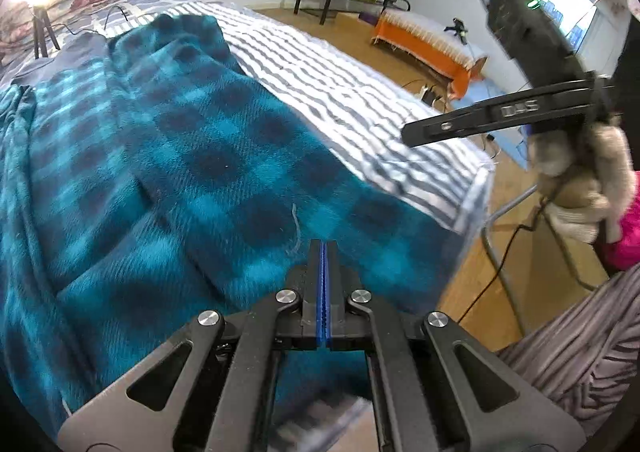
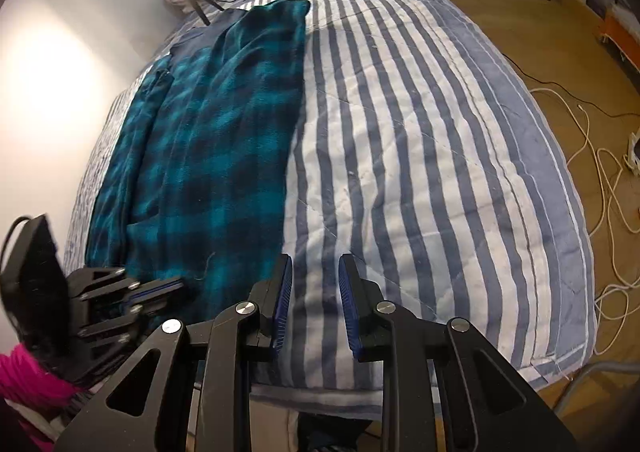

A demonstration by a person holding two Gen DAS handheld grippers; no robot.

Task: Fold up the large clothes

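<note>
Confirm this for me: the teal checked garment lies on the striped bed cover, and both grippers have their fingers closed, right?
Not quite. Only the left gripper is closed; the right wrist view shows the right gripper with its fingers apart. The teal checked garment does lie on the striped bed cover.

**Soft cloth, hard plastic**

The checked teal blanket (image 1: 208,156) is fuzzy, soft fleece; the striped bed cover (image 2: 420,156) is thin quilted cloth, a bit wrinkled; the floor (image 2: 532,12) is smooth wood; each gripper, left (image 1: 324,252) and right (image 2: 315,284), is matt black plastic with shiny metal pins and ridged blue pads (image 2: 347,292).
</note>
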